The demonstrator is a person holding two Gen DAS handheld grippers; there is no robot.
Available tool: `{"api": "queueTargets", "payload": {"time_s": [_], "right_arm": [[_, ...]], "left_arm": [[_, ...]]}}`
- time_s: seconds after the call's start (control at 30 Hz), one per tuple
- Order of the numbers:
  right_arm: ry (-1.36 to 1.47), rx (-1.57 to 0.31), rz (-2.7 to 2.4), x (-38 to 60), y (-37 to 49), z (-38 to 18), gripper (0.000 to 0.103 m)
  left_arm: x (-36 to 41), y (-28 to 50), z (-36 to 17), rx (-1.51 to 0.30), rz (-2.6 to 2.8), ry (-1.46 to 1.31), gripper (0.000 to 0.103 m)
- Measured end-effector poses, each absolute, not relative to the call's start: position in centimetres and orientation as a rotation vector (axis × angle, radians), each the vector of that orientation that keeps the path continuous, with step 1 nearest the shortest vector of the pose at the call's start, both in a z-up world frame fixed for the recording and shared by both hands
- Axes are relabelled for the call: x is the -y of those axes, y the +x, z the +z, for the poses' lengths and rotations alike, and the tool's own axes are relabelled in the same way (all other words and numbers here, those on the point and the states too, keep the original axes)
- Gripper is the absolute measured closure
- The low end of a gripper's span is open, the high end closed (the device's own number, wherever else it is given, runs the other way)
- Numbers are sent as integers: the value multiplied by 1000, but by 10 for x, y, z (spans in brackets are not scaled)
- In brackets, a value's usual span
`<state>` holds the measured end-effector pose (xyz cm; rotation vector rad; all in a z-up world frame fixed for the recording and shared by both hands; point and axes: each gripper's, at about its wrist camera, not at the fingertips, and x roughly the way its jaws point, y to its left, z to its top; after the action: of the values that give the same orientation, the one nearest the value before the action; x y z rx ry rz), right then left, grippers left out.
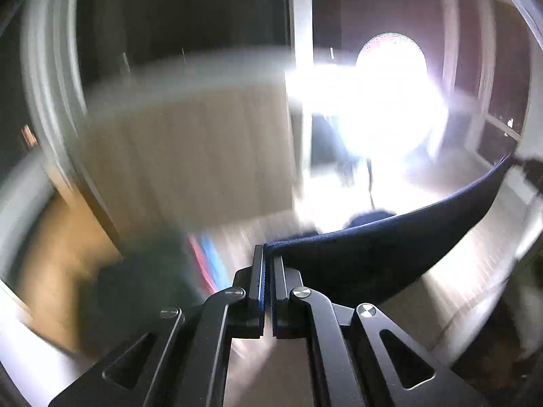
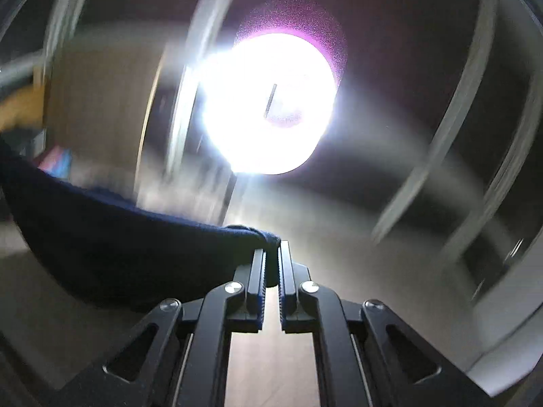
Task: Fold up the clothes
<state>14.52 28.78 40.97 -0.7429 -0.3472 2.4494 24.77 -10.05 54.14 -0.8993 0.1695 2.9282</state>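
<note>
Nearest the lens, the left gripper (image 1: 268, 254) has its jaws clamped on one corner of the dark navy garment (image 1: 390, 244). The right gripper (image 2: 271, 254) pinches the opposite corner (image 2: 264, 235), jaws closed on the fabric. The garment hangs in the air, strung between the two grippers, with its long axis running from one gripper to the other and its middle sagging. Both grips catch only the edge, so I judge a sharp tug could pull a corner free. A glaring lamp (image 2: 268, 101) washes out the blurred room behind.
</note>
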Motion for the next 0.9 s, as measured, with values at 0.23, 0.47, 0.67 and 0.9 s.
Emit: {"api": "queueTargets", "payload": {"time_s": [0.23, 0.47, 0.67, 0.9], "right_arm": [[-528, 653, 2385, -250, 197, 526, 97], [-857, 620, 2433, -232, 237, 385, 97], [-1260, 328, 2449, -227, 264, 198, 97], [-1562, 227, 2325, -220, 273, 65, 97]], "left_arm": [[83, 339, 651, -463, 3017, -737, 101], [52, 382, 481, -503, 2794, -1193, 101], [53, 398, 286, -273, 2545, -1603, 101], [51, 409, 181, -141, 2393, -1816, 101]]}}
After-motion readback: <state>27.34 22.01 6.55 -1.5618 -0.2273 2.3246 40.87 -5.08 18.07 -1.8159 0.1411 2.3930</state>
